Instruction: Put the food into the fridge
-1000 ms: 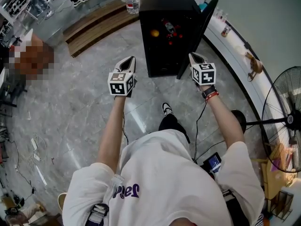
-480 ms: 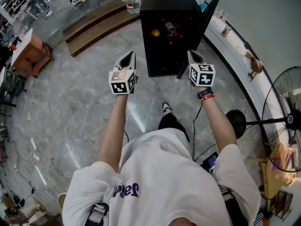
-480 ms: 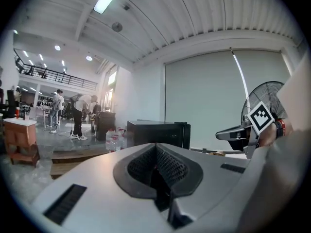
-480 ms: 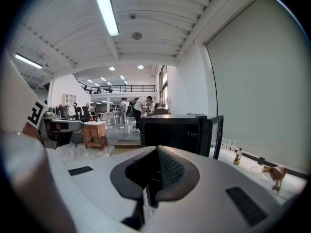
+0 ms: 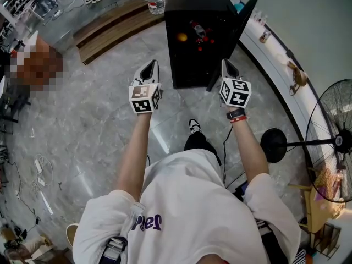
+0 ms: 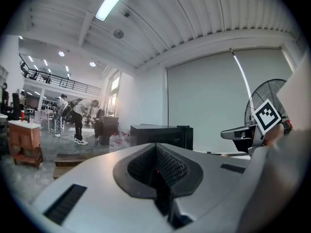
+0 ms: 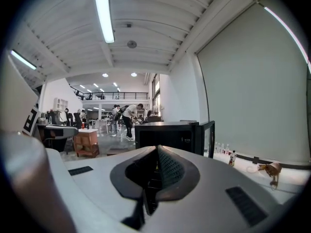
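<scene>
While facing black fridge [image 5: 192,7] with door [image 5: 234,37] swung open, noted orange food [image 5: 181,37] and red items [image 5: 202,36] already inside. Grey marble floor [image 5: 93,125] underneath; white ledge [image 5: 275,59] along pale wall, standing fan [image 5: 335,142] at right. Left hand-held gripper [image 5: 149,66] and right hand-held gripper [image 5: 227,65] both pressed together, empty, just short of fridge front.
</scene>
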